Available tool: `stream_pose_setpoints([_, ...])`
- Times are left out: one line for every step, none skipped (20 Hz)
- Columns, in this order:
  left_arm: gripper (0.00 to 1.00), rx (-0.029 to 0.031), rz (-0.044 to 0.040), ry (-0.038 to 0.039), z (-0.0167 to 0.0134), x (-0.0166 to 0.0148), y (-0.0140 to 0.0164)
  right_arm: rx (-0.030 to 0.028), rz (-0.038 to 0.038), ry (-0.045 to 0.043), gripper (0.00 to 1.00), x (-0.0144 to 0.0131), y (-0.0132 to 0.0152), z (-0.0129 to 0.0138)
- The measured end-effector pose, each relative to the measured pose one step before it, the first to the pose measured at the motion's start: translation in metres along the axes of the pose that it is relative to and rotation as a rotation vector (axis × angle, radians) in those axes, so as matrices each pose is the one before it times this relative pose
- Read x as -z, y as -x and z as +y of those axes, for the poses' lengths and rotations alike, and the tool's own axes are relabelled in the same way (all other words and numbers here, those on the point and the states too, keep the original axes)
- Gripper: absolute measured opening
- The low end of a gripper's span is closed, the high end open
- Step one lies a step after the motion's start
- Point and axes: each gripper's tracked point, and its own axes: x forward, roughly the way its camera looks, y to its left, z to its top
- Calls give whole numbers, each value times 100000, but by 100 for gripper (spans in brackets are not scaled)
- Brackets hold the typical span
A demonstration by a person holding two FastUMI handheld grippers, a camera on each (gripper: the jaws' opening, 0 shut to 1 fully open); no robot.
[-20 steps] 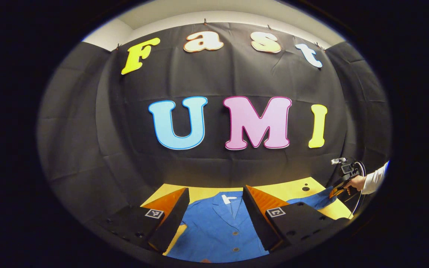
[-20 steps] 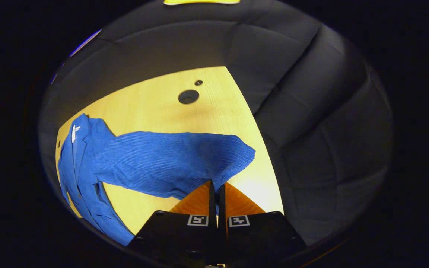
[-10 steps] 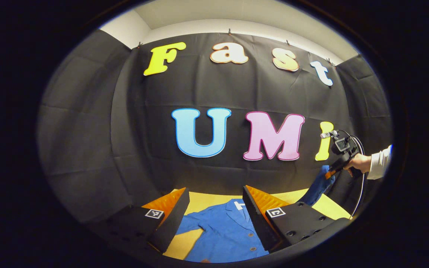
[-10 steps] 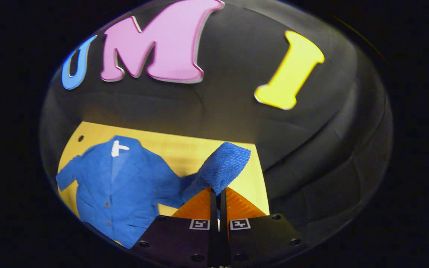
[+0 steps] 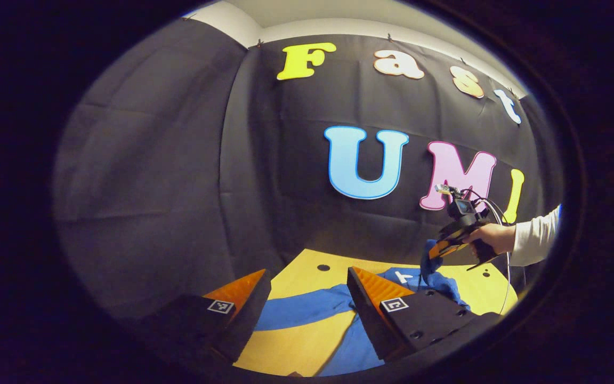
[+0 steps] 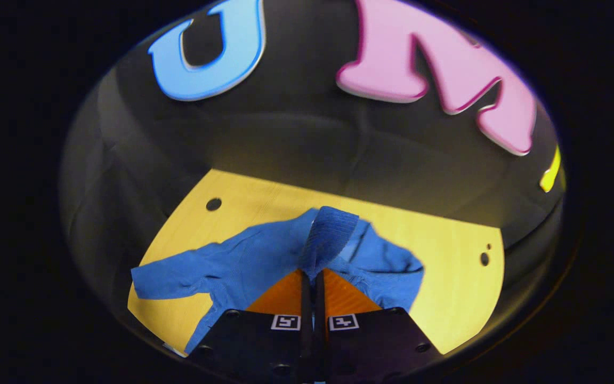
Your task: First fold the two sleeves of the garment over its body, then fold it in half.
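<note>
Right gripper view looks down along the right gripper [image 6: 310, 274], whose two fingers are pressed together on the cuff end of a blue sleeve [image 6: 328, 237]. That sleeve rises from the fingertips in a ribbed band and is held up off the yellow wooden table [image 6: 445, 288], above the body of the blue jacket [image 6: 264, 256]. The jacket lies spread near the middle of the tabletop, bunched under the lifted sleeve. Its other sleeve [image 6: 174, 277] stretches flat toward the table's left edge as seen here. Small dark holes sit near the table's far left corner and near its right edge.

Left gripper view shows the left gripper [image 5: 307, 290] with its fingers well apart and nothing between them, held above the near part of the table [image 5: 296, 341]. Between and beyond those fingers the jacket [image 5: 355, 341] lies on the table, with the flat sleeve [image 5: 301, 312] running across toward the table's left side. Farther off, near the table's right side, a hand [image 5: 491, 238] in a white sleeve [image 5: 536, 240] holds the right gripper [image 5: 435, 252], a cable trailing from it. The pinched blue sleeve [image 5: 428, 264] hangs from its tips down to the jacket's collar area, where a white label [image 5: 403, 277] shows.
</note>
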Motion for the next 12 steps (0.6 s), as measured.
stream_pose_setpoints([83,-3166,5777,1798,1680,1611,-84,-853,3567,938,5,1585,-2415,1549])
stream_pose_setpoints([82,-2535,5910,2236,1385,1753,-267,-3034,4030,1853,5,1839,-2500,1921])
stream_pose_setpoints([83,-1596,8089,2645,942,1474,86,-3489,3212,680,5,1277,-1346,1443])
stream_pose_setpoints([85,-894,1572,1669,833,543,105,-2789,2188,-849,5,879,-1183,1350])
stream_pose_setpoints([85,-1782,-110,885,880,139,-476,-3906,1658,-1963,5,489,-1620,1602])
stream_pose_setpoints([85,-381,2,-283,504,267,-561,-2041,1328,-1429,5,262,-973,739])
stream_pose_setpoints([85,50,501,-448,304,505,-546,-1570,1715,-2733,4,175,-695,337])
stream_pose_setpoints([85,467,1148,-268,307,496,-734,-1212,1604,-3202,6,144,-439,137])
stream_pose_setpoints([85,-501,2460,-226,668,885,-840,-2987,801,-2784,8,-25,-159,553])
stream_pose_setpoints([85,-219,2720,111,424,539,-726,-2255,-332,-1497,19,-438,206,291])
stream_pose_setpoints([85,739,2341,659,20,574,-837,-3780,-1224,-1451,10,-522,443,879])
stream_pose_setpoints([85,1303,1632,1546,-229,146,-491,-4112,-1663,-960,44,-577,252,1089])
